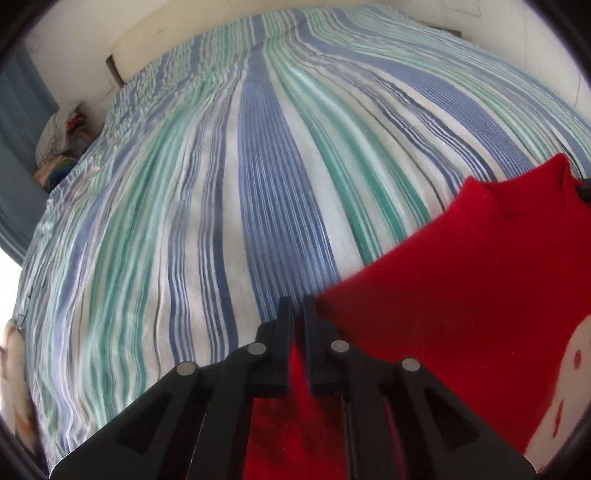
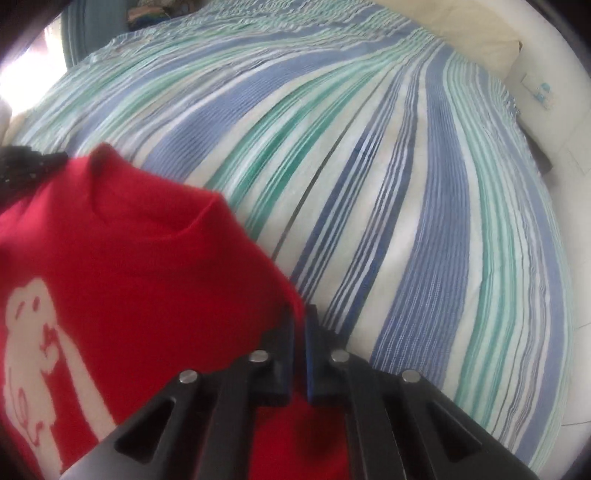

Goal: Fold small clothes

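A small red sweater [image 1: 461,280] with a white figure on its front is held up above the striped bed. My left gripper [image 1: 298,308] is shut on one shoulder edge of the sweater. My right gripper [image 2: 300,314] is shut on the other shoulder edge of the sweater [image 2: 140,266]. The neck opening sags between the two grips. The white figure [image 2: 33,354] shows at the left of the right wrist view. The tip of the other gripper [image 2: 26,162] shows at the far left there.
A bedspread with blue, green and white stripes [image 1: 258,184] covers the whole bed below. A pile of clothes [image 1: 59,144] lies beside the bed at the left. A cream headboard [image 2: 476,33] and white wall lie beyond.
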The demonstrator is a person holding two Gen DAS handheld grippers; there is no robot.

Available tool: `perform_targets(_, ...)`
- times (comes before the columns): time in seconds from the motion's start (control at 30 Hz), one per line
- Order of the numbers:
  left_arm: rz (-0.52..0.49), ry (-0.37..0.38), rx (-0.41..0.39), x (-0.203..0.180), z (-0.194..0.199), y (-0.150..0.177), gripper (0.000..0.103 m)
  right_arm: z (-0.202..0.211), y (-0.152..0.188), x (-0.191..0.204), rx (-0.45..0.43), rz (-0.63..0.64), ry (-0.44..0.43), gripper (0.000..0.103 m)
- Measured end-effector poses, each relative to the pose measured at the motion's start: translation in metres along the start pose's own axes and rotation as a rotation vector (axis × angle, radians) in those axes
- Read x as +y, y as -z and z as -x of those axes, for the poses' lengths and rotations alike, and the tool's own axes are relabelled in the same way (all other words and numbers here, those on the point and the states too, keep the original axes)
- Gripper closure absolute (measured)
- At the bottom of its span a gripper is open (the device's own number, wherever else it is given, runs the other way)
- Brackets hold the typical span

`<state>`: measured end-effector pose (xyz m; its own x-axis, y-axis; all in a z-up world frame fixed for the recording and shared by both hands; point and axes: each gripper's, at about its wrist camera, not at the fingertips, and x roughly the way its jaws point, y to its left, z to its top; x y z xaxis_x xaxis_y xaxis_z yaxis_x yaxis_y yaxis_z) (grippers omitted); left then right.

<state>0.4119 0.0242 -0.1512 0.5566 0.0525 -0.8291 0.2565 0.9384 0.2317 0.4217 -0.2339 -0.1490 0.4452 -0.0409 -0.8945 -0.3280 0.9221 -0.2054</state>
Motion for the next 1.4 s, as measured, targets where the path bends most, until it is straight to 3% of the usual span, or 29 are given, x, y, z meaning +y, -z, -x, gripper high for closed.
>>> perform_targets(0.07, 0.041, 0.009, -0.014, 0.017, 0.022, 0.005, 0.047, 0.005, -0.001, -0.003, -0.012, -0.043, -0.021, 0.088)
perform_targets(0.1, 0.058, 0.011, -0.046, 0.026, 0.039, 0.009, 0.041, 0.012, -0.001, -0.008, -0.022, -0.076, -0.039, 0.08)
perform_targets(0.13, 0.072, 0.015, -0.07, 0.035, 0.055, 0.013, 0.039, 0.022, 0.001, -0.014, -0.038, -0.098, -0.051, 0.06)
perform_targets(0.17, 0.085, 0.03, -0.076, 0.043, 0.073, 0.021, 0.039, 0.035, 0.005, -0.018, -0.064, -0.108, -0.052, 0.052)
perform_targets(0.27, 0.111, 0.108, -0.051, 0.057, 0.124, 0.063, 0.037, 0.081, 0.029, -0.028, -0.105, -0.094, -0.055, 0.052)
perform_targets(0.4, 0.094, 0.178, 0.053, 0.043, 0.179, 0.151, 0.033, 0.144, 0.098, -0.023, -0.089, -0.039, -0.081, 0.052)
perform_targets(0.53, 0.179, 0.299, 0.183, 0.011, 0.208, 0.244, 0.032, 0.198, 0.199, 0.015, -0.041, -0.033, -0.195, 0.052)
perform_targets(0.63, 0.269, 0.357, 0.272, -0.015, 0.216, 0.294, 0.032, 0.218, 0.273, 0.05, 0.004, -0.152, -0.366, 0.052)
perform_targets(0.7, 0.32, 0.365, 0.298, -0.028, 0.215, 0.312, 0.032, 0.214, 0.319, 0.075, 0.046, -0.264, -0.482, 0.052)
perform_targets(0.77, 0.369, 0.377, 0.312, -0.035, 0.214, 0.321, 0.032, 0.204, 0.354, 0.102, 0.066, -0.344, -0.535, 0.052)
perform_targets(0.9, 0.365, 0.396, 0.316, -0.051, 0.211, 0.326, 0.032, 0.182, 0.383, 0.13, 0.029, -0.499, -0.607, 0.052)
perform_targets(0.93, 0.367, 0.403, 0.325, -0.054, 0.207, 0.326, 0.039, 0.179, 0.383, 0.133, 0.008, -0.521, -0.613, 0.052)
perform_targets(0.97, 0.369, 0.414, 0.336, -0.056, 0.203, 0.326, 0.069, 0.174, 0.384, 0.137, 0.004, -0.539, -0.622, 0.06)
perform_targets(1.0, 0.377, 0.439, 0.352, -0.057, 0.199, 0.327, 0.091, 0.167, 0.381, 0.14, 0.012, -0.544, -0.621, 0.077)
perform_targets(1.03, 0.395, 0.455, 0.364, -0.056, 0.198, 0.328, 0.1, 0.163, 0.38, 0.139, 0.027, -0.547, -0.585, 0.099)
perform_targets(1.17, 0.368, 0.399, 0.329, -0.054, 0.213, 0.332, 0.101, 0.172, 0.386, 0.126, 0.055, -0.574, -0.512, 0.1)
perform_targets(1.27, 0.344, 0.358, 0.355, -0.062, 0.203, 0.334, 0.101, 0.188, 0.392, 0.128, 0.07, -0.547, -0.455, 0.1)
perform_targets(1.4, 0.339, 0.316, 0.375, -0.072, 0.19, 0.329, 0.1, 0.167, 0.39, 0.138, 0.134, -0.521, -0.396, 0.1)
